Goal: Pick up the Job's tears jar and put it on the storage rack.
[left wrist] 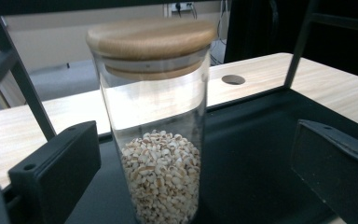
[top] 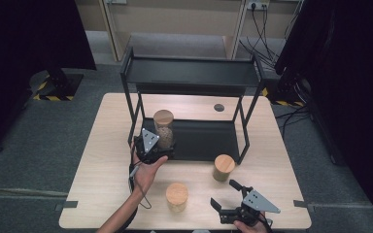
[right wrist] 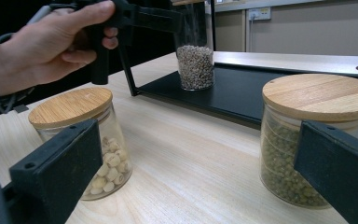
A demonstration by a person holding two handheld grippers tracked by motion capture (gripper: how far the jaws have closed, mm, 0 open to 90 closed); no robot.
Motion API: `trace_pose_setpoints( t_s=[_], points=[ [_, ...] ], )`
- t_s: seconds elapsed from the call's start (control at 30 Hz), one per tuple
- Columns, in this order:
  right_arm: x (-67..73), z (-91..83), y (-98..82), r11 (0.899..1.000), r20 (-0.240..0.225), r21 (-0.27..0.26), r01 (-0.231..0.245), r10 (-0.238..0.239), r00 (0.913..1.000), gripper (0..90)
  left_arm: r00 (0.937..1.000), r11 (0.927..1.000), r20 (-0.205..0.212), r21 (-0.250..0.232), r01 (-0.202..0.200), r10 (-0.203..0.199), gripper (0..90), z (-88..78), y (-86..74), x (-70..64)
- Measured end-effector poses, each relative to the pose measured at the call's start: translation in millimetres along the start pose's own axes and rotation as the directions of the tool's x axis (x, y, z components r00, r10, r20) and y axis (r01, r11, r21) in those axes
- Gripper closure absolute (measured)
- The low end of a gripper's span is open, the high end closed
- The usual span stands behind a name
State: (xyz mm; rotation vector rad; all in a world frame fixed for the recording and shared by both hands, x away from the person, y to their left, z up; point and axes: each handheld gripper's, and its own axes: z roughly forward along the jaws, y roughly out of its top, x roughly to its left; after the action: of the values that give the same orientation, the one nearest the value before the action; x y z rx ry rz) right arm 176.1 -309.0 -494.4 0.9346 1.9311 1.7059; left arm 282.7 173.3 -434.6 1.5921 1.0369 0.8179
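A tall glass jar (top: pixel 164 128) with a wooden lid, part-filled with pale grain, stands upright on the lower shelf (top: pixel 209 141) of a black two-tier rack. My left gripper (top: pixel 161 146) is open at its near side. In the left gripper view the jar (left wrist: pixel 154 130) stands between the jaws with clear gaps on both sides of the left gripper (left wrist: pixel 196 158). My right gripper (top: pixel 223 193) is open and holds nothing at the table's front right. The right gripper view shows a short jar of green beans (right wrist: pixel 314 135) and a short jar of white seeds (right wrist: pixel 81 135) ahead of the right gripper (right wrist: pixel 196 158).
The green-bean jar (top: pixel 223 167) stands just in front of the rack's right leg. The white-seed jar (top: pixel 177 196) sits near the front edge between the hands. The rack's top shelf (top: pixel 189 73) overhangs the lower one. A cable hole (top: pixel 218 107) lies behind the rack.
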Motion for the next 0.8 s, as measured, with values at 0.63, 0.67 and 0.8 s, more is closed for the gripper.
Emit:
trace_pose_setpoints(
  t_s=[0.63,0.67,0.8],
  points=[
    [0.8,0.5,-0.2,1.000,0.002,0.002,0.001,-0.001,1.0000,1.5,0.9967,0.9994,0.081,-0.035,0.009,-0.006,1.0,-48.5,-23.1,7.8],
    [0.8,0.4,-0.2,1.000,0.003,0.002,0.000,0.000,1.0000,1.5,0.9966,0.9992,0.082,-0.035,0.017,-0.014,1.1,-50.8,-25.1,8.3],
    [0.7,1.0,-0.1,1.000,0.003,0.004,-0.001,0.001,1.0000,1.5,0.9961,0.9993,0.088,-0.033,0.014,-0.011,1.0,-58.2,-31.7,7.9]
  ],
)
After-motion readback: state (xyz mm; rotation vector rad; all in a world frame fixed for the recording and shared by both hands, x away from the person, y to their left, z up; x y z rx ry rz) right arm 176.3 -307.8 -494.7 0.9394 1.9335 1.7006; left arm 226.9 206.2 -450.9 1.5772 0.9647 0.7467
